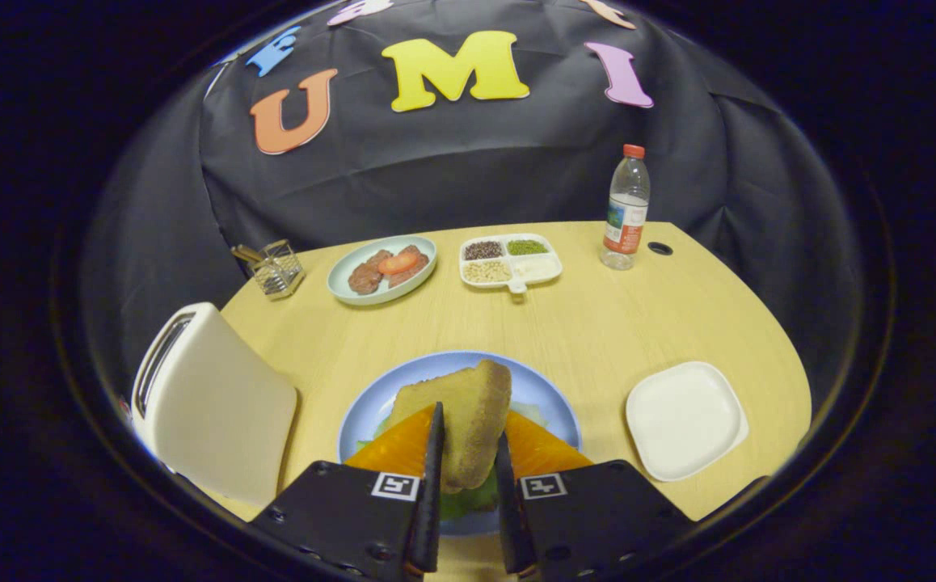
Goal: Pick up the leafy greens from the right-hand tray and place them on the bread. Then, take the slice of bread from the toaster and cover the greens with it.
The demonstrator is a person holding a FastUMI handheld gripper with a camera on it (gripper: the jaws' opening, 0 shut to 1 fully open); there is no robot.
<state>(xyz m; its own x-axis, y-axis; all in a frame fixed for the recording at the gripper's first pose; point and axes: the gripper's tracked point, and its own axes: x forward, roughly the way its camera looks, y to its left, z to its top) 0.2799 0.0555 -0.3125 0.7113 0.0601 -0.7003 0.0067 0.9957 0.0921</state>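
While the gripper (pixel 468 453) pinches the bread slice (pixel 461 420) tilted above the blue plate (pixel 549 404), greens (pixel 468 501) sit beneath. Risk: released at that tilt, it slides off toward 12 o'clock, clear of the greens.

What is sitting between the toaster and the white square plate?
In the gripper view, the round blue plate with greens, and the gripper holding a bread slice over it.
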